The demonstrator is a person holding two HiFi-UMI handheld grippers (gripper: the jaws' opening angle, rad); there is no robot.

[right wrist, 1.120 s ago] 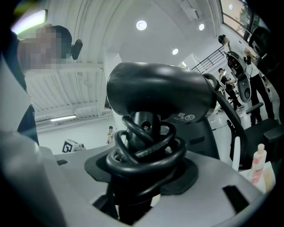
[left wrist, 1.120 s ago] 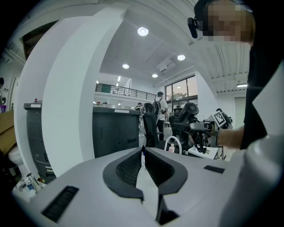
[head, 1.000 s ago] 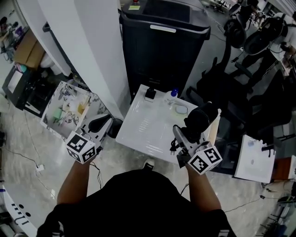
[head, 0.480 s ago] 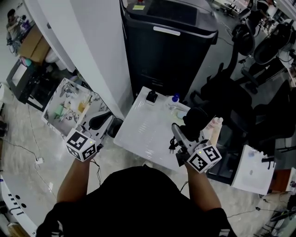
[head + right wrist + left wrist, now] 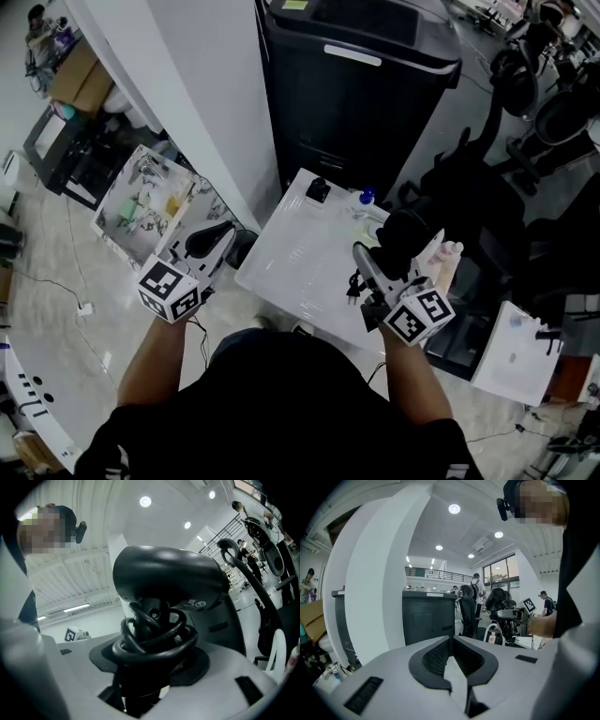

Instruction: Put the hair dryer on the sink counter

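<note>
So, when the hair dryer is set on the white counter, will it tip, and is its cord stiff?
Probably it tips if stood up: the hair dryer has a bulky head over a narrow handle. The cord lies in loose loops round that handle, so it is likely floppy and may unwind. The counter looks glossy, so it might slide.

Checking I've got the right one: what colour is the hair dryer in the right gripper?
Black hair dryer; clearest in the right gripper view.
</note>
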